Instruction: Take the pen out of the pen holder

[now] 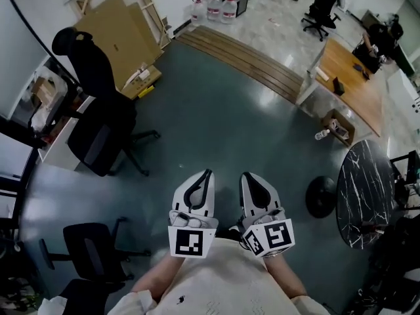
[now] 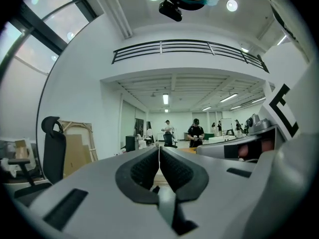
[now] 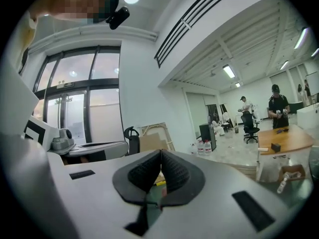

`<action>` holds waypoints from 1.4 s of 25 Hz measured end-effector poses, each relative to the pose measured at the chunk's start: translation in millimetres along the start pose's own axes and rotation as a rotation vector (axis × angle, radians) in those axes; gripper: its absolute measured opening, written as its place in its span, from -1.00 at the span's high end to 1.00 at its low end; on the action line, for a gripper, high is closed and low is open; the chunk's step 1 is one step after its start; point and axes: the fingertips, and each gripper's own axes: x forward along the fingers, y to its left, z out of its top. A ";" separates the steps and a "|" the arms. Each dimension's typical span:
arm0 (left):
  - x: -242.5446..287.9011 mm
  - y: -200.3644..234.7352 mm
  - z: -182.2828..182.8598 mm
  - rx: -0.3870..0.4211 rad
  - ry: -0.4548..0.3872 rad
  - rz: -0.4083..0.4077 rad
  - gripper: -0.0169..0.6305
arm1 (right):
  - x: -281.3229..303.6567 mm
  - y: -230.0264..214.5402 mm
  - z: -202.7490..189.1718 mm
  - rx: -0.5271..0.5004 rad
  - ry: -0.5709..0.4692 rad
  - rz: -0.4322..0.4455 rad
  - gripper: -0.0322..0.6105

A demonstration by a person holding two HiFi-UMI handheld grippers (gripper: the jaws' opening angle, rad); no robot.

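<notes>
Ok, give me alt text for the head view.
Left gripper and right gripper are held side by side near the person's chest, jaws shut and empty, above dark floor. Black office chairs stand left; no pen holder shows.

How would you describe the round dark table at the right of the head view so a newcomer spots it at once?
Start from the wooden desk at the upper right of the head view. Just below it, near the right edge, stands the round table. Its black top is streaked with white marble veins, while the smaller round black object on the floor at its left is plain.
</notes>
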 end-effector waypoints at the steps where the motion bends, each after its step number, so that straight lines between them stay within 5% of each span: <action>1: 1.2 -17.5 -2.0 0.009 0.006 -0.022 0.90 | -12.4 -10.9 0.6 0.011 -0.009 -0.017 0.84; 9: 15.0 -152.2 -3.5 -0.007 0.013 -0.182 0.91 | -119.8 -101.5 8.1 0.078 -0.077 -0.196 0.84; 18: 14.3 -339.6 -9.9 0.050 -0.006 -0.602 0.91 | -293.4 -202.1 7.3 0.134 -0.229 -0.619 0.84; 24: -13.9 -443.3 -26.7 0.054 0.009 -0.851 0.91 | -408.2 -229.2 -15.6 0.174 -0.291 -0.896 0.84; 35: -43.3 -522.5 -60.4 0.030 0.084 -1.126 0.91 | -495.2 -240.9 -49.5 0.213 -0.271 -1.184 0.84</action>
